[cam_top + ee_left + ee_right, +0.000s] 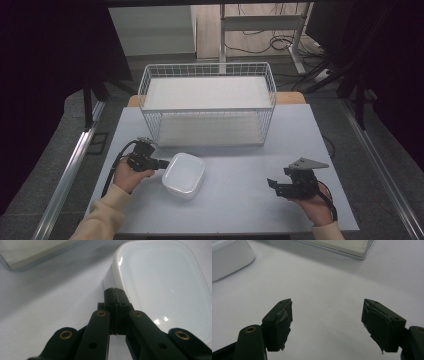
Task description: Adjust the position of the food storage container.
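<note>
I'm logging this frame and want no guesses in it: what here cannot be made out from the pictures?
- Contents of the white container: the high view is too small and its milky surface hides any.
- Whether the left tool, jaws together, pinches the container's rim: in the left gripper view the jaws cover the contact.
- The wire basket: cut off by the top edge in both gripper views.
- Wear on the right tool pads: small in the high view.
</note>
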Motion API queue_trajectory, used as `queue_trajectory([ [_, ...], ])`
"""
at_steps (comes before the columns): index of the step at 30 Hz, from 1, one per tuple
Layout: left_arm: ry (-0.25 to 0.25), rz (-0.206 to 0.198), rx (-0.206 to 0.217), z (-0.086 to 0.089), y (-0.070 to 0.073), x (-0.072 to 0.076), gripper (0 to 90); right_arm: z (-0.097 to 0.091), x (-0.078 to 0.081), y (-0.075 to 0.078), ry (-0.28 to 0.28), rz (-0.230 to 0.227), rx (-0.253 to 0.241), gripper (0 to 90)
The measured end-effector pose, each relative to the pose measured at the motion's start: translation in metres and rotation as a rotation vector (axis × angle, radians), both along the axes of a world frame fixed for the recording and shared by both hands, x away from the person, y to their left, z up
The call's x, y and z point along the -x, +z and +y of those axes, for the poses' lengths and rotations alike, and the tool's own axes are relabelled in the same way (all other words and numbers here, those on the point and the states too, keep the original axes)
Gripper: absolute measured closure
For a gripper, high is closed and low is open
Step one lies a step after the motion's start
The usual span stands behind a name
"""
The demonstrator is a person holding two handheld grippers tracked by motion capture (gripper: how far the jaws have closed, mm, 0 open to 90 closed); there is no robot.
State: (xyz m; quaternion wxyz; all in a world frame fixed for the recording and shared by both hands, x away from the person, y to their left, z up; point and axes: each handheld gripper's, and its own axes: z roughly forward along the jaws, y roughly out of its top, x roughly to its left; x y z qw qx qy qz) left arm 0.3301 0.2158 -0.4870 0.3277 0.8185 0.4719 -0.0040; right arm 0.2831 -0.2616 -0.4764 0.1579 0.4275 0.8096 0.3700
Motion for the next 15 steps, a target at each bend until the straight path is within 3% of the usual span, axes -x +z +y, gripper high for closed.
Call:
queue_trajectory([
  [15,-0.019,0.007,0.026,-0.0068,0.0002,0.0099,90.0,0.0026,0.0010,0.0009,0.008,0.008,-0.010,24.6],
])
